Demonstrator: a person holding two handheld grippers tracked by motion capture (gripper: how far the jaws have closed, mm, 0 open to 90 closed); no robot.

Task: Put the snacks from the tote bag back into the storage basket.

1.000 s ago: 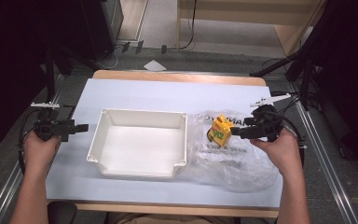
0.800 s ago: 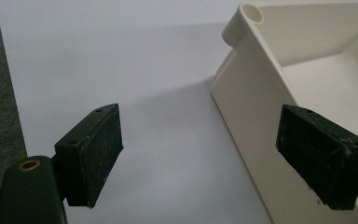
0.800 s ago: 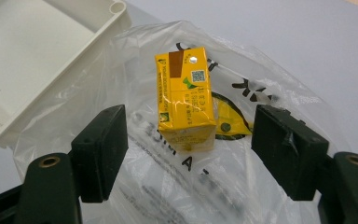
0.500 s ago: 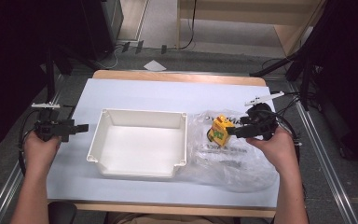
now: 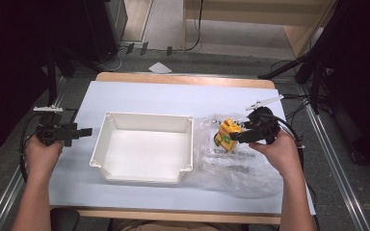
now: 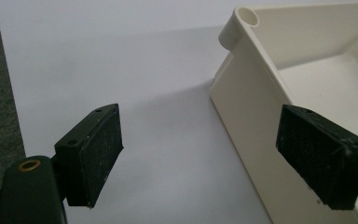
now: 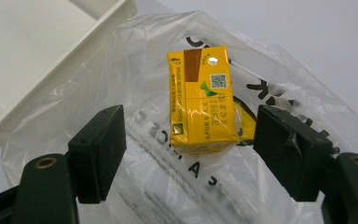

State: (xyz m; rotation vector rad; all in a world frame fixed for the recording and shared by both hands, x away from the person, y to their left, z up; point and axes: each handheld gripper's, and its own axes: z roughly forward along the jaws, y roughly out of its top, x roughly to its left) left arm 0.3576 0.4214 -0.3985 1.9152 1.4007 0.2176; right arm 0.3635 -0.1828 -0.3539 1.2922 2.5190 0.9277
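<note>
Since the earlier frame, the right gripper [image 7: 189, 154] had closed in on the yellow carton [image 7: 203, 100], jaws spread either side of it. Carton lay on the plastic bag [image 5: 238, 161], right of the white tray [image 5: 144, 147]. Left gripper [image 6: 200, 156] hovered spread left of the tray.

White tray [image 5: 142, 171] on table [image 5: 173, 96]
</note>
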